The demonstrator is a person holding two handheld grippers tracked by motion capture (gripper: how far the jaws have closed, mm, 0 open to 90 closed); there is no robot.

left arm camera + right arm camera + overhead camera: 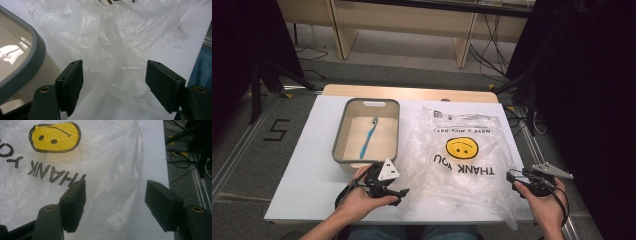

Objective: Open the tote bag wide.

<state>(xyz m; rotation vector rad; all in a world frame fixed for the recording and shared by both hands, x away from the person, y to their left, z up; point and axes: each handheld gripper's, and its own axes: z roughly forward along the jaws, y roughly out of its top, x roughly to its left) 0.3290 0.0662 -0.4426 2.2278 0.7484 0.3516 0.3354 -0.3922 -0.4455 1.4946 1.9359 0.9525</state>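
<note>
A clear plastic bag point(462, 150) printed with a yellow smiley and "THANK YOU" lies crumpled on the white table point(307, 170). At the bag's near left corner, my left gripper point(401, 194) is open. In the left gripper view its jaws point(113, 77) stand wide, with wrinkled plastic point(112, 45) lying between and beyond them, untouched by the pads. My right gripper point(512, 176) sits at the bag's near right edge. Seen in the right gripper view, it point(115, 197) is open too, and a raised fold of the bag point(117, 170) lies between the jaws.
A beige bin with a grey rim point(341, 135) stands left of the bag and holds a blue toothbrush point(368, 137). The bin's corner point(32, 57) is close to the left jaw. Dark floor and cables point(190, 150) lie past the table's right edge.
</note>
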